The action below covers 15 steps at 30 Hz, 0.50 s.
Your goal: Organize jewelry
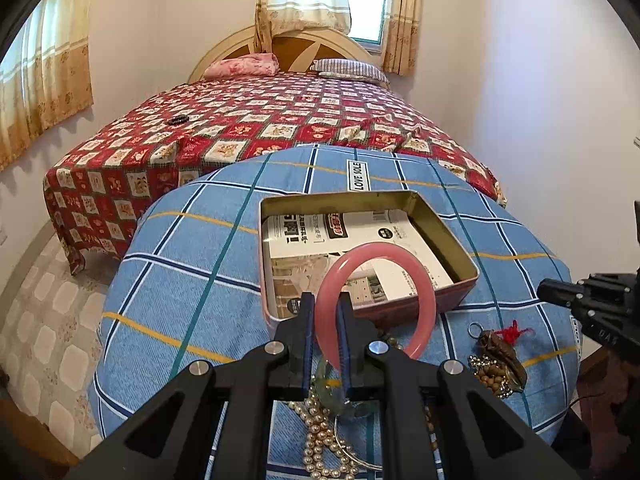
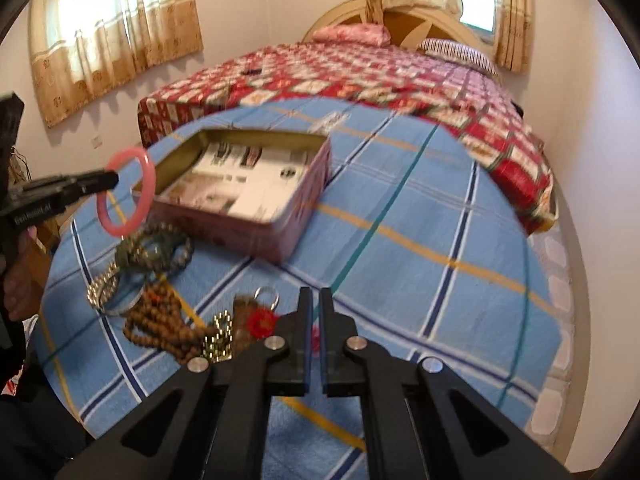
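**A:** so where's the pink bangle (image 1: 375, 300) at?

**B:** off the tabletop (image 1: 192, 280), held up on edge in front of the open tin (image 1: 444, 236). left gripper (image 1: 325, 316) is clamped on its rim, one finger inside the ring, one outside

**A:** and the right gripper (image 2: 316, 312)?

**B:** nearly closed, just a thin gap, holding nothing. it's low over the blue checked cloth, by the red-tasseled keyring (image 2: 260, 312)

**A:** other stuff?

**B:** pearl strand (image 1: 320, 440), brown bead string (image 2: 160, 320), green beads (image 2: 156, 248) lying loose near the tin. printed paper (image 1: 360, 240) lines the tin
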Motion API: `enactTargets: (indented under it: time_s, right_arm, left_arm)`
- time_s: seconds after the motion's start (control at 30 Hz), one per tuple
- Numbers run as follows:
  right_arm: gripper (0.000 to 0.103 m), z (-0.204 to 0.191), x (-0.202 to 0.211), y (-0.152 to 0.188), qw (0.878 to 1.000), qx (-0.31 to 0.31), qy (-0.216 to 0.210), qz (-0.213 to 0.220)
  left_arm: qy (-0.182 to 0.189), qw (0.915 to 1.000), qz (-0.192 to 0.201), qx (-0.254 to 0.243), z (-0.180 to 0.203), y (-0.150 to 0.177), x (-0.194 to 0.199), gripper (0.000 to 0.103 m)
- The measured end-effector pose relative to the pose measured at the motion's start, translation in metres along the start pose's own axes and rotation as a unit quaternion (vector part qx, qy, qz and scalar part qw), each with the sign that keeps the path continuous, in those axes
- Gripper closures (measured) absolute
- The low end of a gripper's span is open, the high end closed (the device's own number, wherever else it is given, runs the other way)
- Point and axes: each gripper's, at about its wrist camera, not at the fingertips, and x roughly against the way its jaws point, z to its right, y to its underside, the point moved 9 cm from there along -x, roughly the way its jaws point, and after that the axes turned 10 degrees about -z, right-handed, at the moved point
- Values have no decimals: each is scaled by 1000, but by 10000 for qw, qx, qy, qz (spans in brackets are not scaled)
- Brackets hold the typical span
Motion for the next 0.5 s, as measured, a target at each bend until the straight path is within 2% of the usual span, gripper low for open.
enactTargets:
  time_s: [0.17,0.2,0.27,0.3,0.33,0.5]
  right_arm:
    - [98,-1,-6,-1,9998,-14,-130,-118]
    - [94,-1,-12,4,9996,-8,-167,-232]
    - [74,-2,-20,15,9992,83,-107,-386]
    - [55,-4,-22,21,9989,167,-63,-436]
    - [46,-6,-24,28,9985,287,-9,-473]
    - [46,-12,-32,37,9969,530,5,-577]
  left_arm:
    - [27,10000,-18,13,0,1,-2,93]
    - [40,10000,-38,22,0,2,-3,93]
    - [48,10000,-79,26,1,6,-5,93]
    - [61,9999,-106,34,2,9,-6,93]
    - [72,9999,-120,44,2,11,-7,93]
    - [151,9995,-259,46,11,22,-15,93]
